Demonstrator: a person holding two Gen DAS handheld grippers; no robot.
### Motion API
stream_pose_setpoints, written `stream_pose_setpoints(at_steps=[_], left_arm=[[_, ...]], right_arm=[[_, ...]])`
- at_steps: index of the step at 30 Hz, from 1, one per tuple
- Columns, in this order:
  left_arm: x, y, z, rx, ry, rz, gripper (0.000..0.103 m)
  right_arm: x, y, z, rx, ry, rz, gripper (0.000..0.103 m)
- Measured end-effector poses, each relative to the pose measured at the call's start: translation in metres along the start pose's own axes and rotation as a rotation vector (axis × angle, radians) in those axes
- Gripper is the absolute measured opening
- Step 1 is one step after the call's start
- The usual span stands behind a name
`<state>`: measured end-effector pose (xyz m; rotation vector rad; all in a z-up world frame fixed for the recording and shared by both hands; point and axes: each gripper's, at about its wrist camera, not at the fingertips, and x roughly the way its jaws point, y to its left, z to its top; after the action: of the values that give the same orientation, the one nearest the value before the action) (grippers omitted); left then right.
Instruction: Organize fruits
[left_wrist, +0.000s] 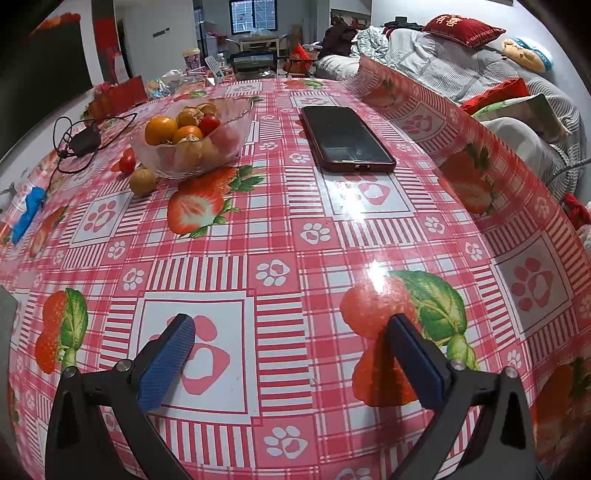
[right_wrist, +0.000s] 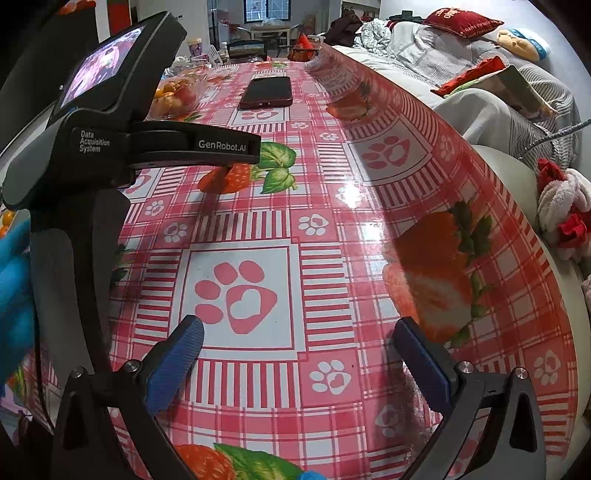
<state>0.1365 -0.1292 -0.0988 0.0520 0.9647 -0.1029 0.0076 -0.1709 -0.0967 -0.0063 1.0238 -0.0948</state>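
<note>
Left gripper (left_wrist: 291, 325): nearest the lens, jaws spread wide, nothing between them, blue pads (left_wrist: 168, 360) over bare cloth.
Right gripper (right_wrist: 295, 328): likewise spread wide and empty, over a paw-print square near the table's right edge.
Cloth (left_wrist: 288, 258): pink check with strawberries and paw prints, glossy, flat across the middle; a broad open stretch lies between both grippers and the far things.
Right edge: the cloth (right_wrist: 424, 155) curls up in a stiff fold along the right side, with a sofa (right_wrist: 480, 110) beyond it.
Bowl (left_wrist: 229, 144): clear glass, far left, holding oranges (left_wrist: 160, 129), a red tomato (left_wrist: 209, 123) and husked fruit.
Loose fruit: a red tomato (left_wrist: 127, 162) and a brown round fruit (left_wrist: 143, 181) on the cloth just beside the bowl's near-left side.
Phone (left_wrist: 345, 136): dark, face up, far centre, right of the bowl and apart from it.
Cable (left_wrist: 74, 144): black, with a plug, far left beyond the bowl.
Left device (right_wrist: 110, 122): seen from the right wrist, it fills the left side; a blue-gloved hand (right_wrist: 14, 266) grips it.
</note>
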Motion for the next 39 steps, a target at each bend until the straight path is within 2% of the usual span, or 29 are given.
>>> stream_pose_setpoints(at_steps=[11,39], left_arm=[[0.0004,0.0014,0.0007,-0.001,-0.001,-0.002,0.103],[0.0005,0.0025,0.0001,-0.002,-0.001,-0.002,0.103]], right_arm=[[-0.0042,0.0009,-0.0048,0.004,-0.052,-0.004,0.103],[-0.0014,0.0005,-0.0032,0.013,-0.011,-0.005,0.103]])
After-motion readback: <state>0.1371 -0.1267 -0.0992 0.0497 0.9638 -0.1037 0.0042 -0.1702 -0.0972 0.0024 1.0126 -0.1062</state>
